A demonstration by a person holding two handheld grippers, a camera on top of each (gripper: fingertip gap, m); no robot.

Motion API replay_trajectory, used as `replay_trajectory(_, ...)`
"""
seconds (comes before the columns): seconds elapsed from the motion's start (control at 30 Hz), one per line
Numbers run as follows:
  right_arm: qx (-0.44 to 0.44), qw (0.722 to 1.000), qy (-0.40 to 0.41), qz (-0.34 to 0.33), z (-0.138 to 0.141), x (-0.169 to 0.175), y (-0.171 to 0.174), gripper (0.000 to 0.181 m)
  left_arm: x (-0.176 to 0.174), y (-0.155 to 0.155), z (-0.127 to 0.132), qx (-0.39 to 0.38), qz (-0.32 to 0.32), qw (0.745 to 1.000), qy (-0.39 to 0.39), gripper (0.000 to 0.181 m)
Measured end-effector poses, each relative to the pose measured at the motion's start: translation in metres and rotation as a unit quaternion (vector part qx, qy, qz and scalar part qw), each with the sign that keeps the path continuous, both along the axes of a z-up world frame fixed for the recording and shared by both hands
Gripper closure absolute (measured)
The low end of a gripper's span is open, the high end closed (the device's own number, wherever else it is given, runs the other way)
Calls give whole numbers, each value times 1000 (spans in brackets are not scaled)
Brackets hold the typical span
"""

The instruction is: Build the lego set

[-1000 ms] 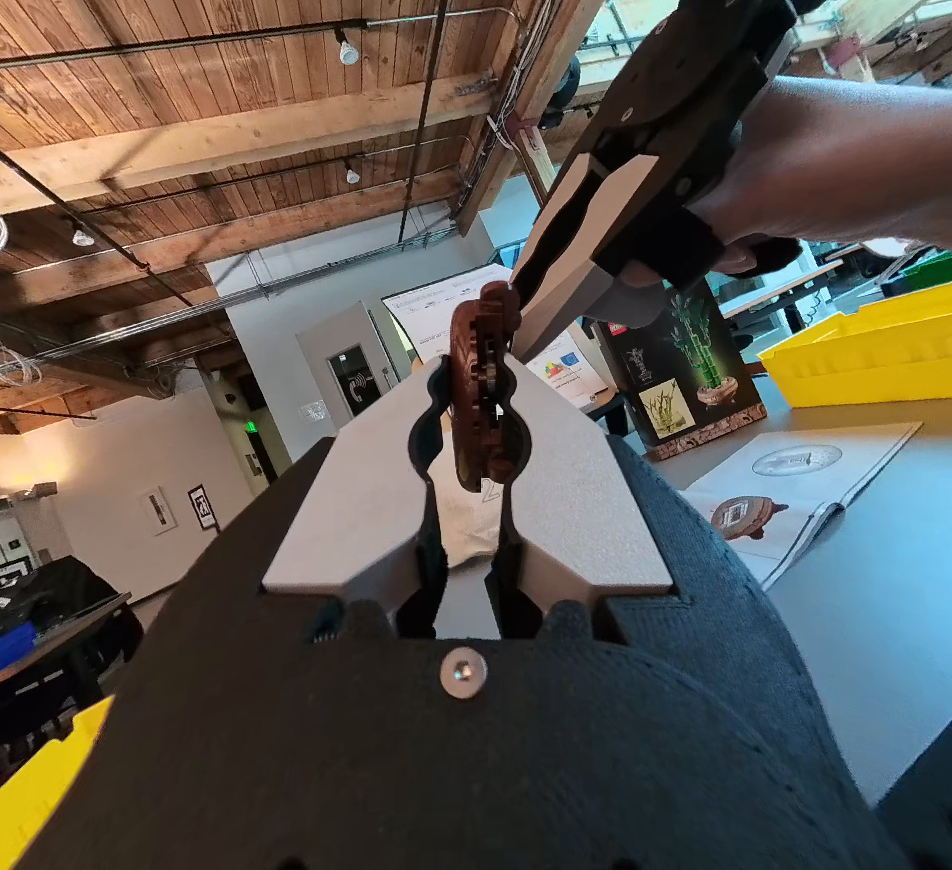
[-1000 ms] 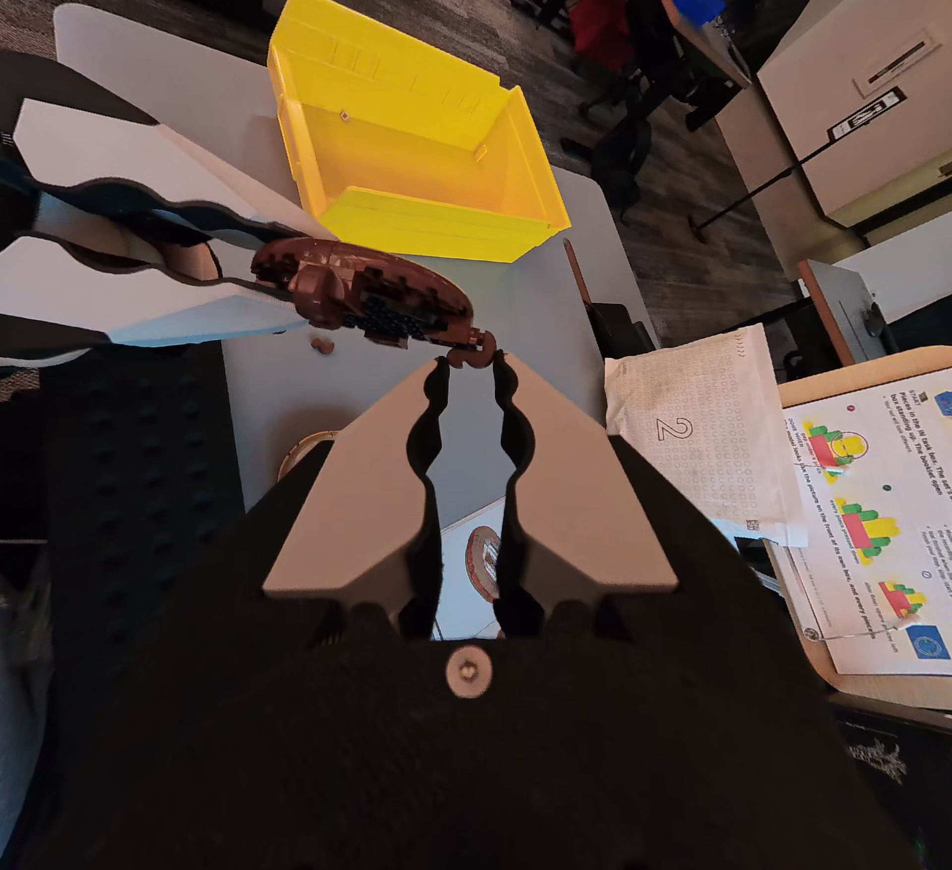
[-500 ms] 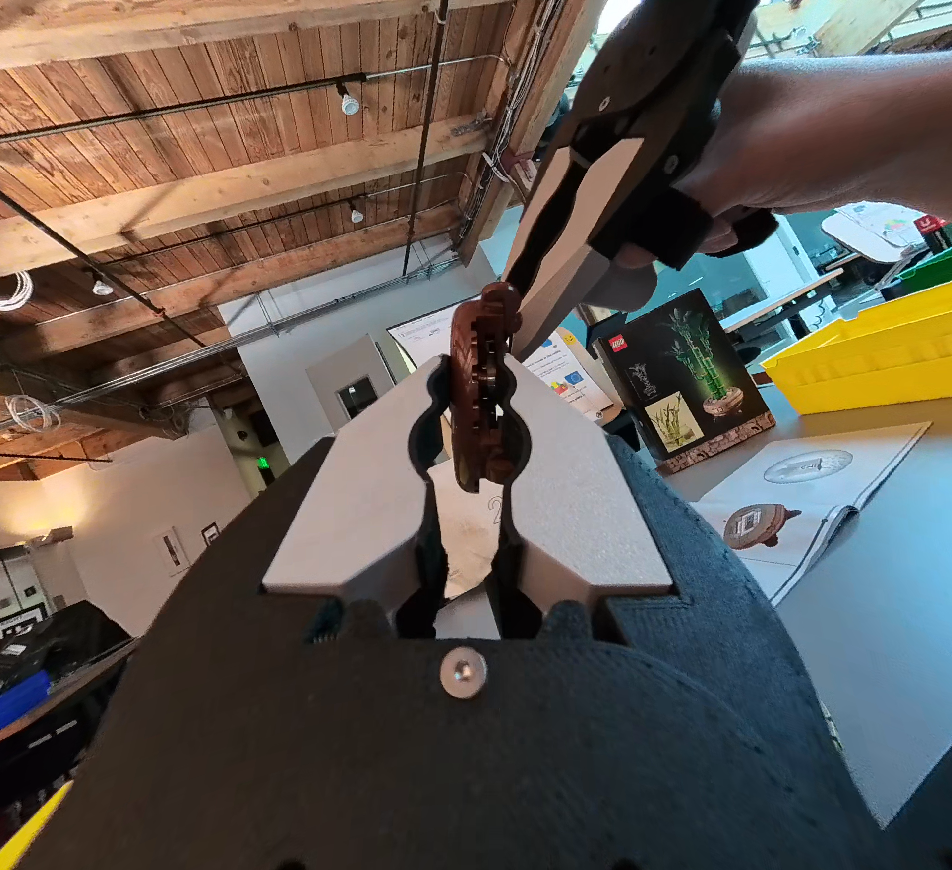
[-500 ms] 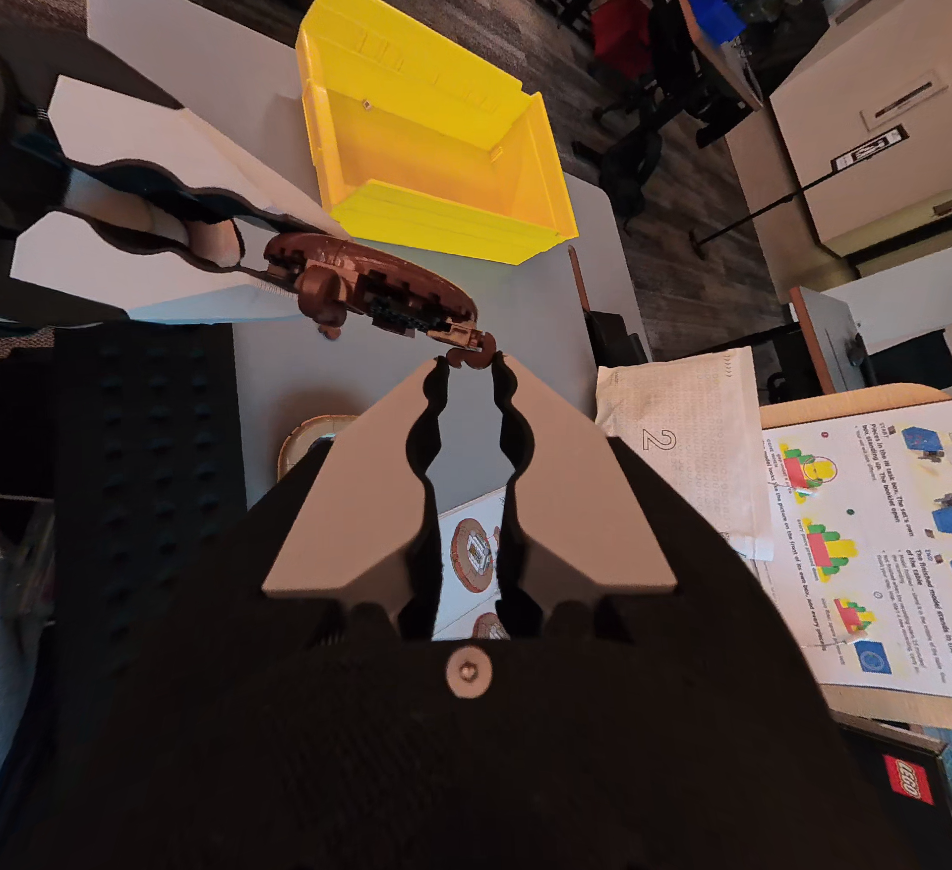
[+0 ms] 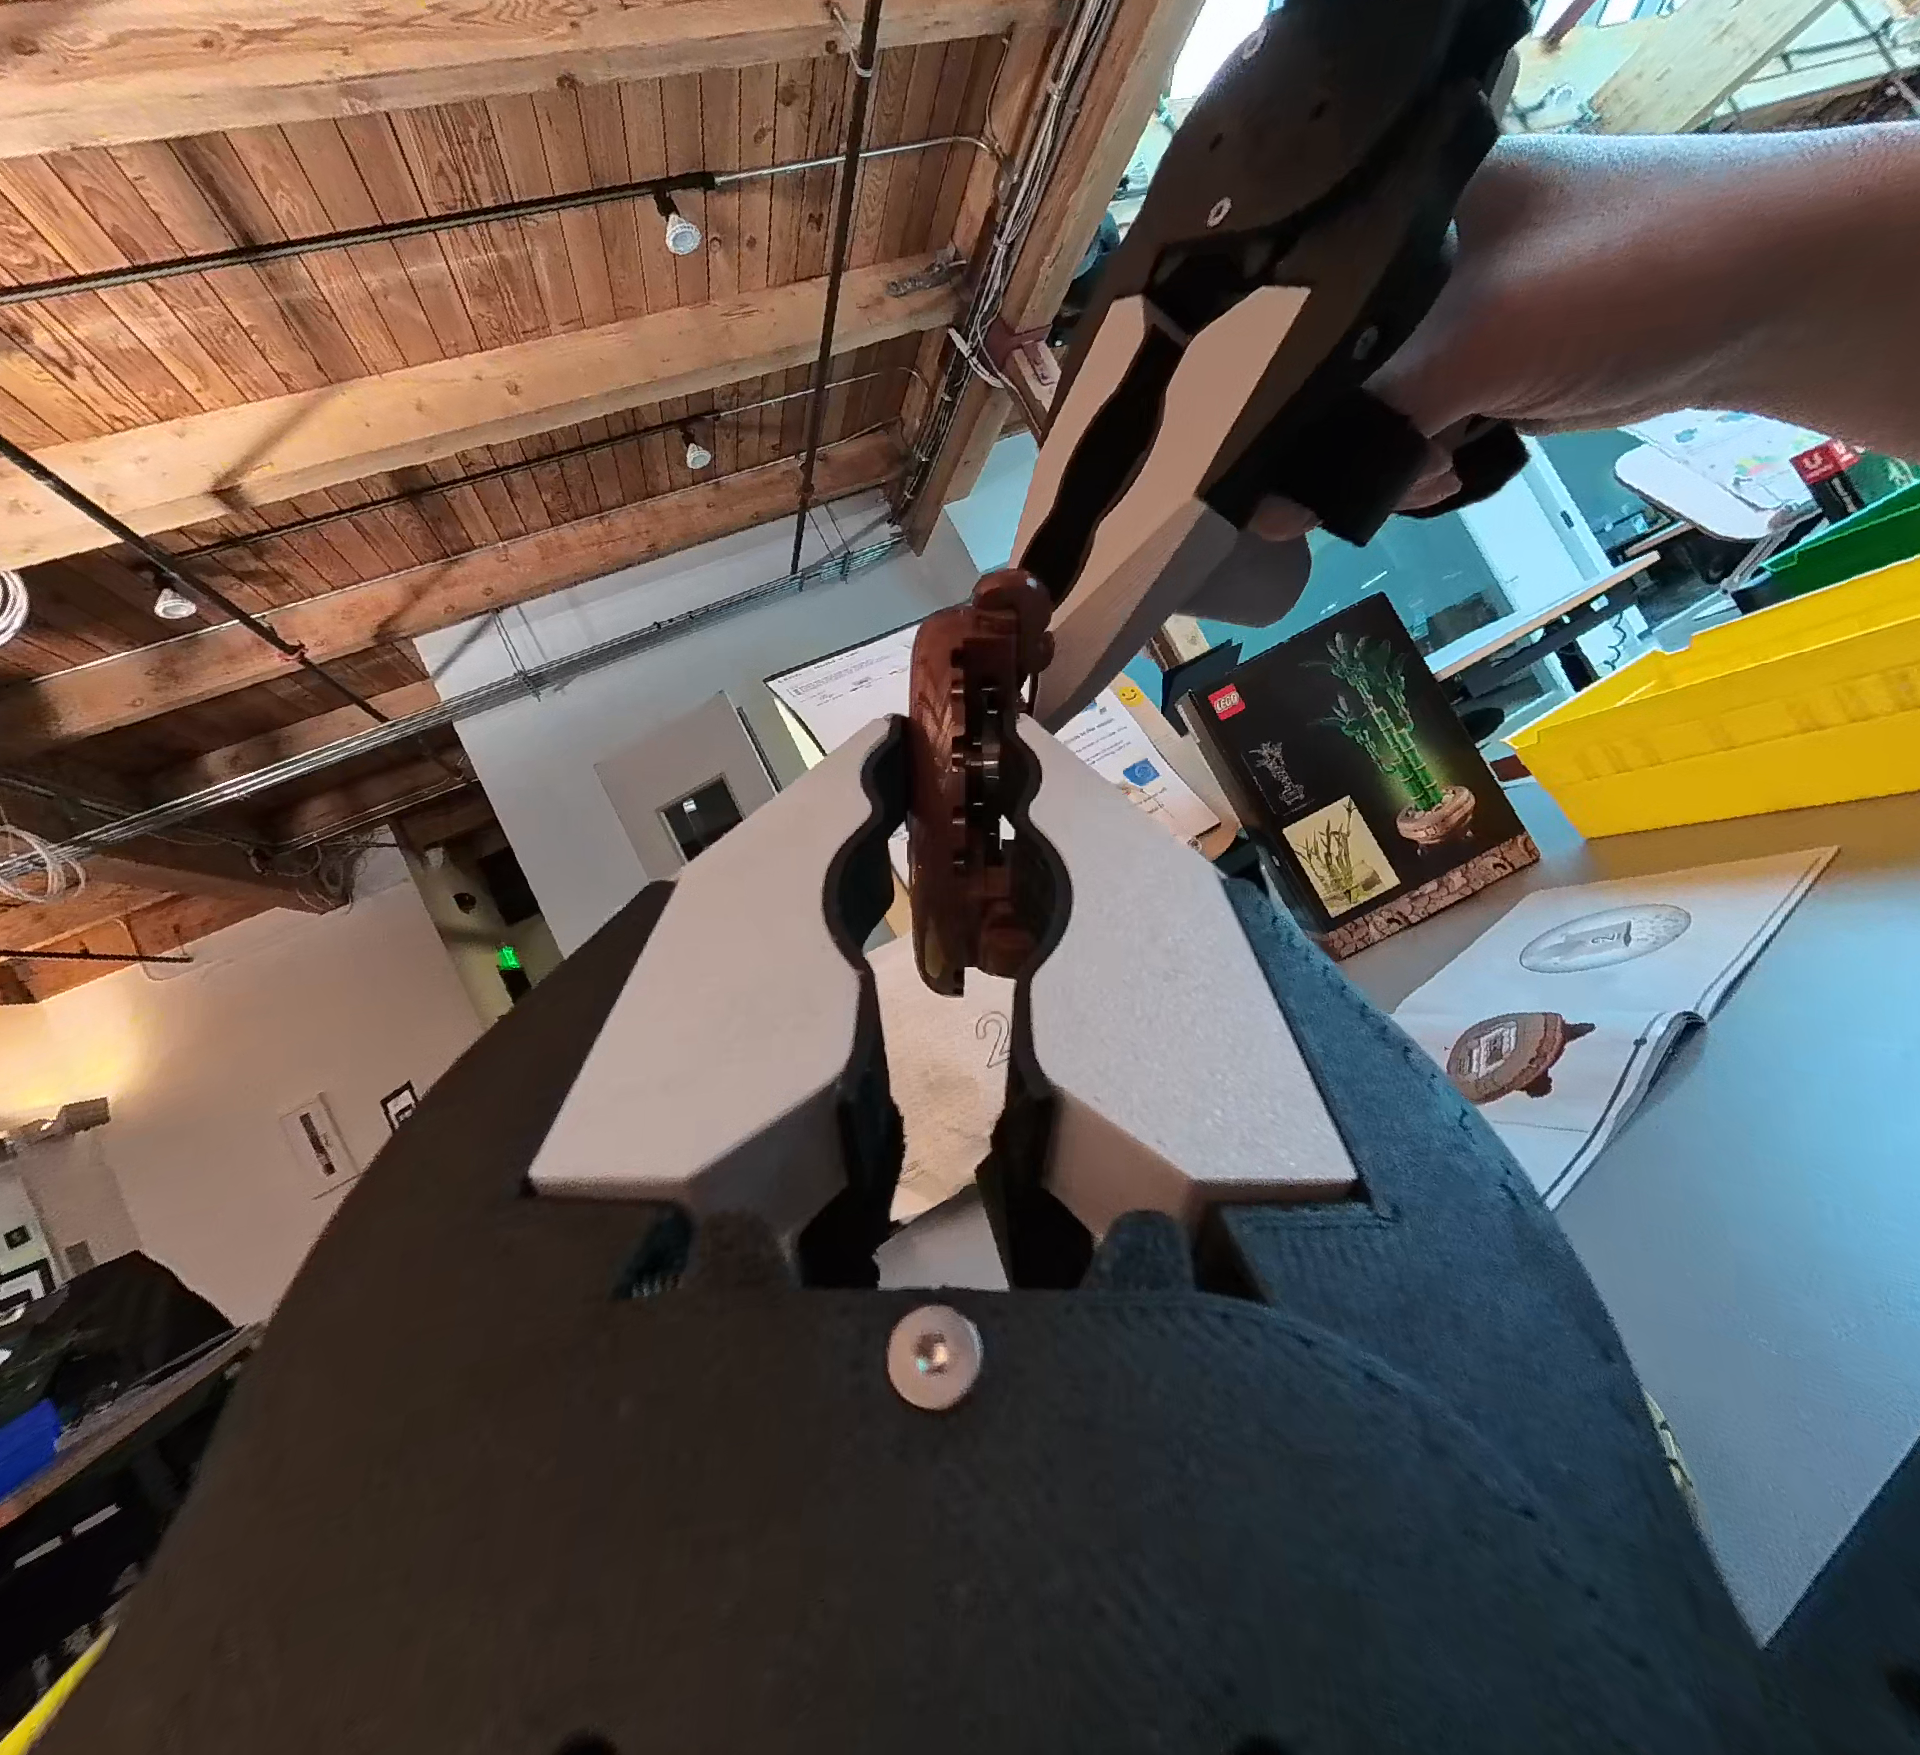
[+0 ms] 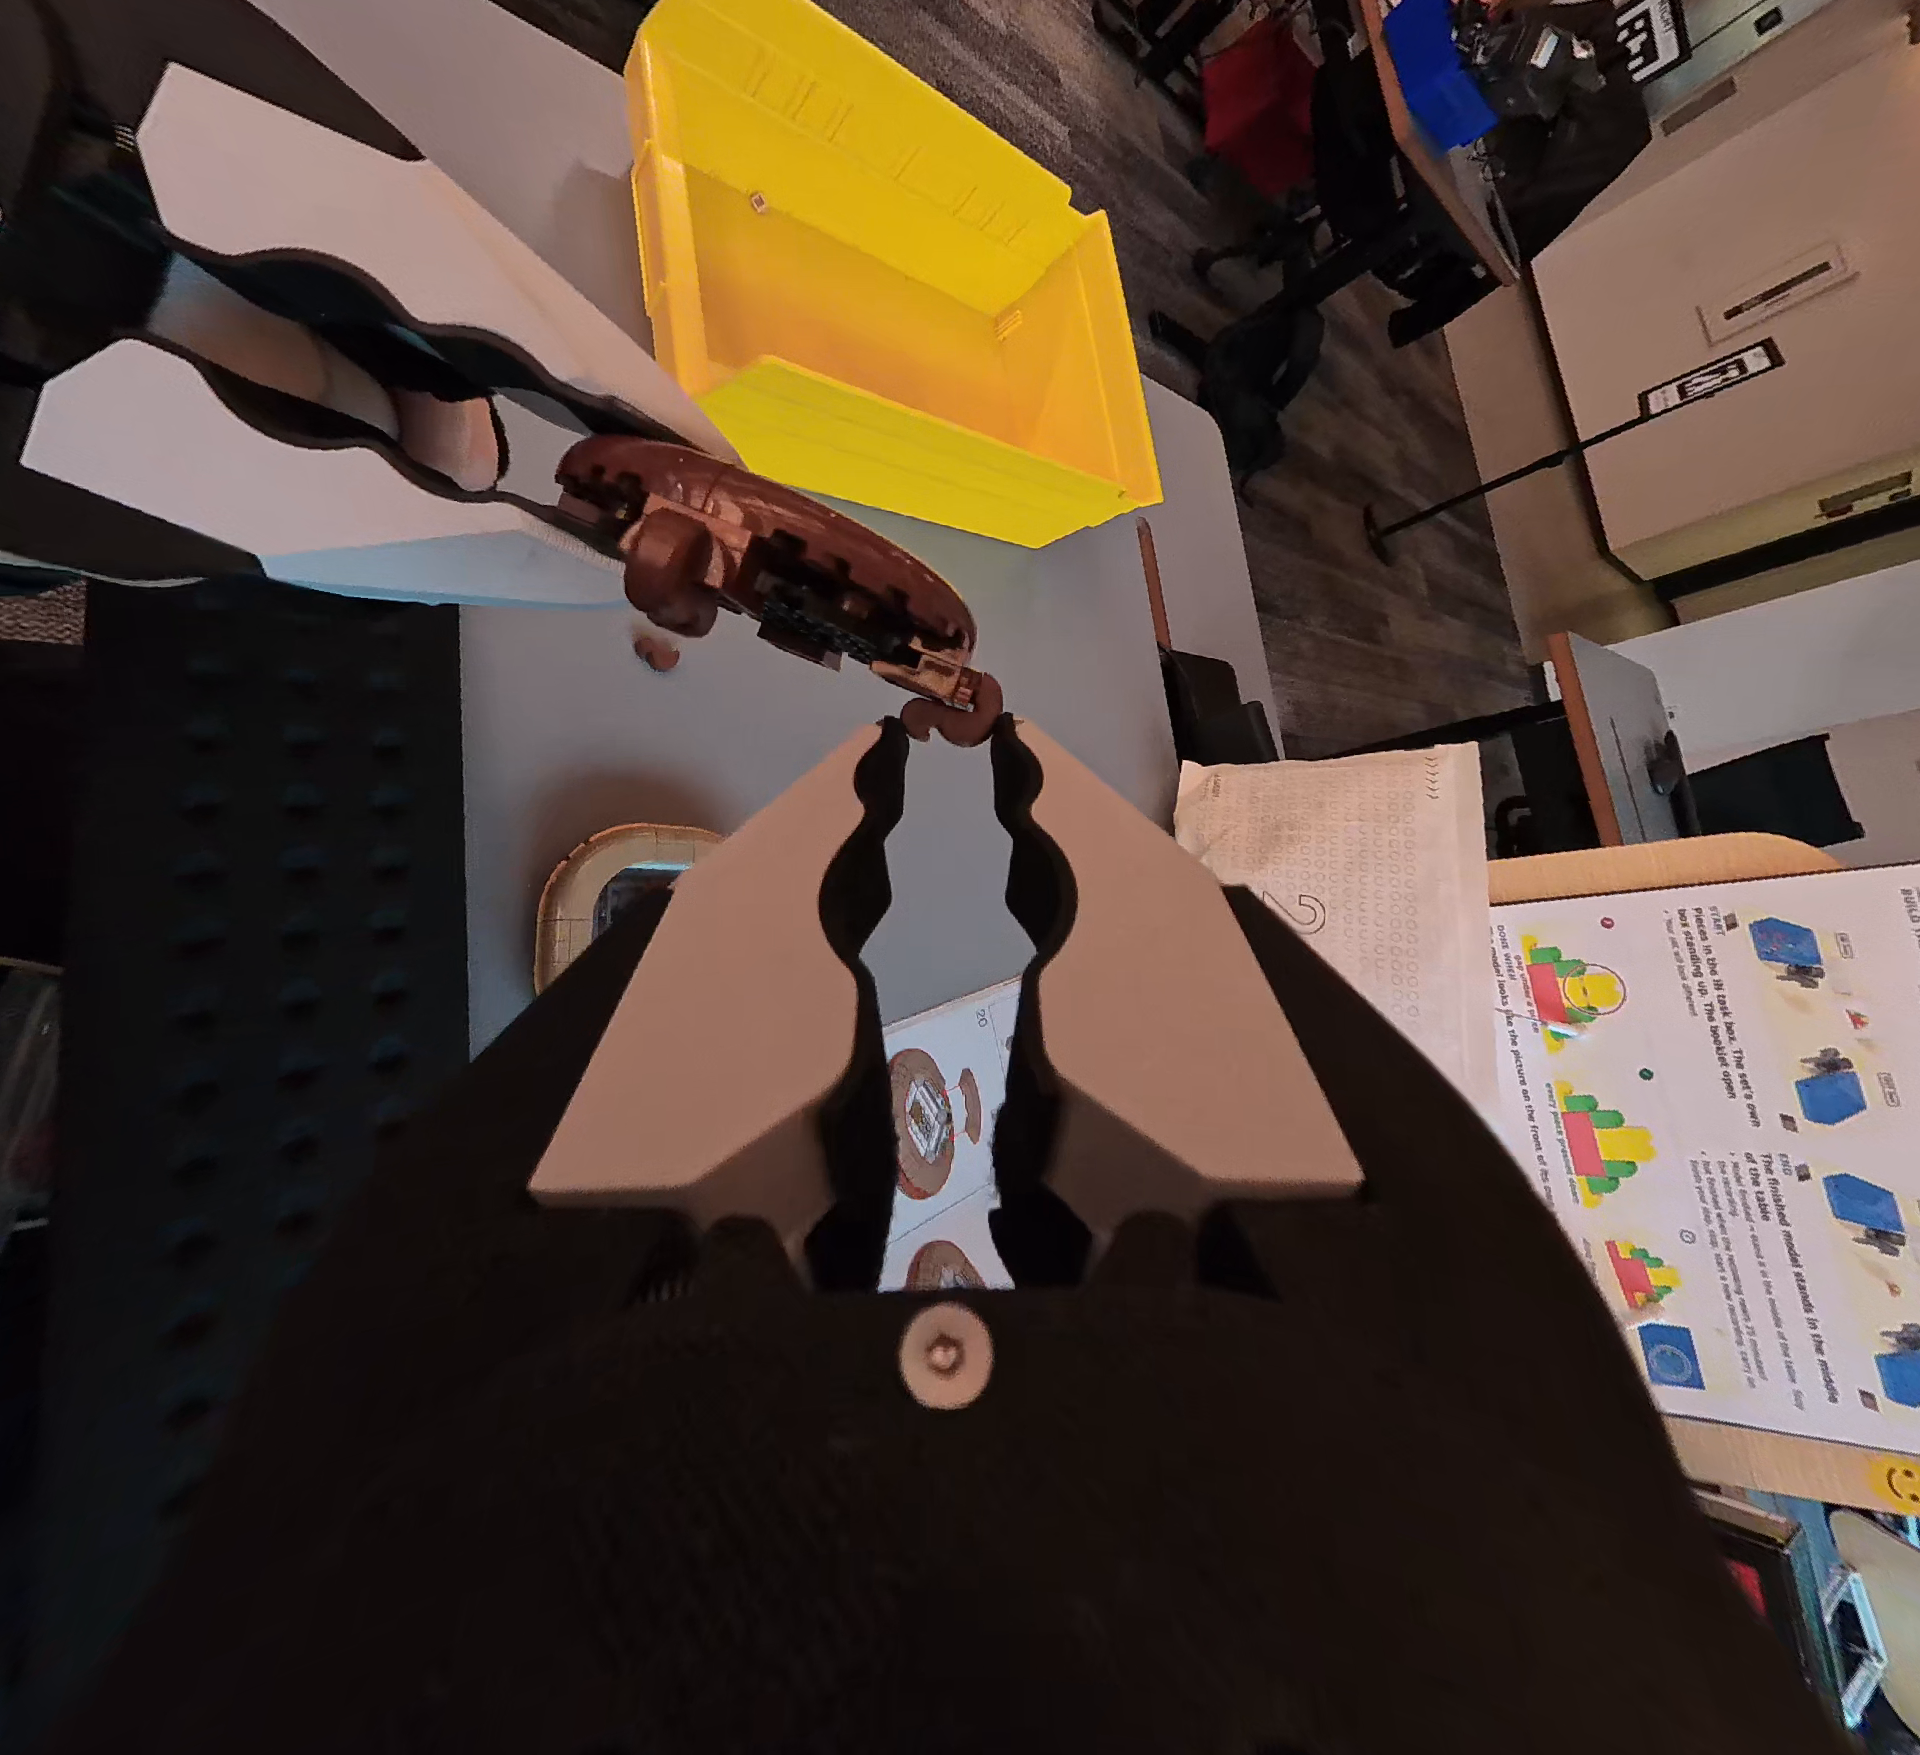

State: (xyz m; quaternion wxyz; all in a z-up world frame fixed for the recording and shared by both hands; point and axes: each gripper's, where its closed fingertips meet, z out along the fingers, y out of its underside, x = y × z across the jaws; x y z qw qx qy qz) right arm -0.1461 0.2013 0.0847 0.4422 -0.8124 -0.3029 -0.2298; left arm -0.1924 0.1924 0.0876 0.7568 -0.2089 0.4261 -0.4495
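Note:
My left gripper (image 5: 961, 739) is shut on a round brown lego base (image 5: 971, 801), held edge-on and raised above the table. In the right wrist view the same base (image 6: 769, 562) sticks out from the left gripper's fingers (image 6: 312, 458). My right gripper (image 6: 948, 726) is shut on a small brown curved piece (image 6: 956, 718) at its very tips and holds it against the far rim of the base. In the left wrist view the right gripper (image 5: 1039, 625) comes down from the upper right, its tips at the top of the base.
A yellow bin (image 6: 883, 251) stands on the grey table (image 6: 582, 749) beyond the base. An open instruction booklet (image 5: 1621, 1009), a white numbered bag (image 6: 1351, 874), the dark set box (image 5: 1361, 770) and a printed sheet (image 6: 1704, 1134) lie around. A small brown piece (image 6: 657, 656) lies on the table.
Both grippers have risen slightly and the views have tilted a little. The small curved piece stays pressed at the rim of the base. Both grips are unchanged.

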Motion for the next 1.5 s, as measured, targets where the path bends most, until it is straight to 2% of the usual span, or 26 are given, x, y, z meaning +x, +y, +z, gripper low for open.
replay_trajectory(0.03, -3, 1000, -2, 3, -1, 0, -1, 166, 0, 0, 0, -1, -5, 1000, 1, 167)
replay_trajectory(0.37, 6, 1000, 4, -8, -1, 4, 1, 171, 1, 3, -1, -11, -7, 1000, 0, 167)
replay_trajectory(0.43, 6, 1000, 16, 0, -1, 3, 1, 176, 0, 4, -1, -16, -11, 1000, 2, 167)
replay_trajectory(0.6, 9, 998, 59, -17, 4, 9, 3, 173, 5, 7, 3, -24, -6, 1000, -3, 167)
replay_trajectory(0.73, 52, 992, 117, -5, 12, 14, 1, 164, -3, 28, 6, -117, -55, 991, -20, 167)
replay_trajectory(0.8, 143, 982, 119, 14, 25, 22, 5, 159, -11, 48, 5, -194, -100, 976, -30, 167)
replay_trajectory(0.83, 182, 974, 131, 32, 23, 25, 9, 164, -16, 59, 4, -225, -118, 967, -35, 167)
replay_trajectory(0.87, 177, 969, 165, 39, 6, 29, 15, 170, -22, 70, 3, -246, -123, 960, -45, 166)
replay_trajectory(0.93, 72, 958, 276, 40, -51, 28, 32, 158, -37, 87, 2, -251, -104, 961, -57, 167)
replay_trajectory(1.0, -20, 943, 324, 66, -99, 11, 45, 156, -51, 99, 4, -238, -71, 967, -58, 167)
replay_trajectory(1.1, -135, 962, 229, 63, -166, 3, 66, 155, -74, 107, 9, -216, -37, 973, -66, 167)
replay_trajectory(1.2, -233, 958, 128, 106, -217, -6, 85, 158, -87, 119, 9, -212, -4, 975, -65, 167)
replay_trajectory(1.23, -260, 951, 135, 97, -228, -7, 91, 164, -88, 121, 9, -215, -4, 975, -61, 167)
replay_trajectory(1.33, -321, 910, 260, 47, -234, -26, 96, 167, -95, 122, 12, -212, -1, 976, -57, 167)
replay_trajectory(1.37, -324, 907, 269, 28, -236, -27, 95, 164, -98, 121, 12, -212, -2, 976, -56, 167)
replay_trajectory(1.4, -306, 916, 260, 1, -236, -22, 99, 157, -100, 121, 11, -214, -5, 975, -56, 167)
replay_trajectory(1.5, -263, 925, 274, -30, -232, -27, 105, 157, -103, 124, 9, -229, -20, 971, -62, 167)
